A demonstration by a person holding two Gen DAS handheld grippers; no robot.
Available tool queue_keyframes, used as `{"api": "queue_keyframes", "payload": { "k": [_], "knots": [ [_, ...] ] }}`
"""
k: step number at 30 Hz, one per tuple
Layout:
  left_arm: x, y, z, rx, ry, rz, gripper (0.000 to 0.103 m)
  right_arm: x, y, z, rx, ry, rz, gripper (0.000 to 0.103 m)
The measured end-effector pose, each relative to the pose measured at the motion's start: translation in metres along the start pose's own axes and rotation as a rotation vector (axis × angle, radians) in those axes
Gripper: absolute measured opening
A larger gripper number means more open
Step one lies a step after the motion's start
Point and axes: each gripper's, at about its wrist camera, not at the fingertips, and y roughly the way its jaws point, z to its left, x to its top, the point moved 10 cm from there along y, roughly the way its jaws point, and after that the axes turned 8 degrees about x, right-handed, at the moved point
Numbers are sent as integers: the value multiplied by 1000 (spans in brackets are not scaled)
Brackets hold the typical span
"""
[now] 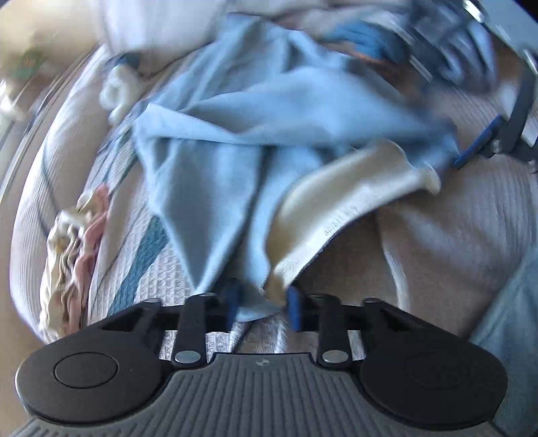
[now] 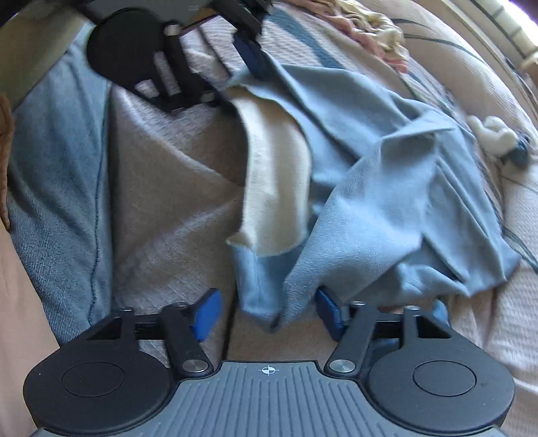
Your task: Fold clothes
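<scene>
Your left gripper [image 1: 262, 304] is clamped on a corner of the light blue garment [image 1: 255, 134], which lies crumpled mid-bed on the quilted bedspread [image 1: 454, 228]. Your right gripper [image 2: 269, 311] has its fingers apart, the garment's edge hanging between the pads untouched.

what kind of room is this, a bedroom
Probably a bedroom: the light blue garment lies on a ribbed bedspread, with a pillow-like white cushion behind it and a crumpled pile of clothes alongside.

I am seeing bare bed cover [image 2: 161, 188] left of the blue cloth [image 2: 386, 201]; crumpled clothes [image 1: 77, 248] are blocking the far side.
</scene>
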Motion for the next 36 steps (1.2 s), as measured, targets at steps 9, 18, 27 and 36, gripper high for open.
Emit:
{"api": "queue_keyframes", "payload": {
  "k": [9, 18, 27, 36],
  "knots": [
    [40, -12, 62, -17, -196, -42, 14, 4, -71, -95, -6, 406, -200, 1],
    [137, 13, 146, -61, -339, -122, 14, 5, -103, -217, -163, 625, -340, 1],
    [169, 109, 171, -84, -406, -54, 14, 6, -66, -298, -251, 787, -346, 0],
    [140, 98, 181, -76, -407, -53, 39, -17, -55, -273, -126, 825, -308, 9]
  ]
}}
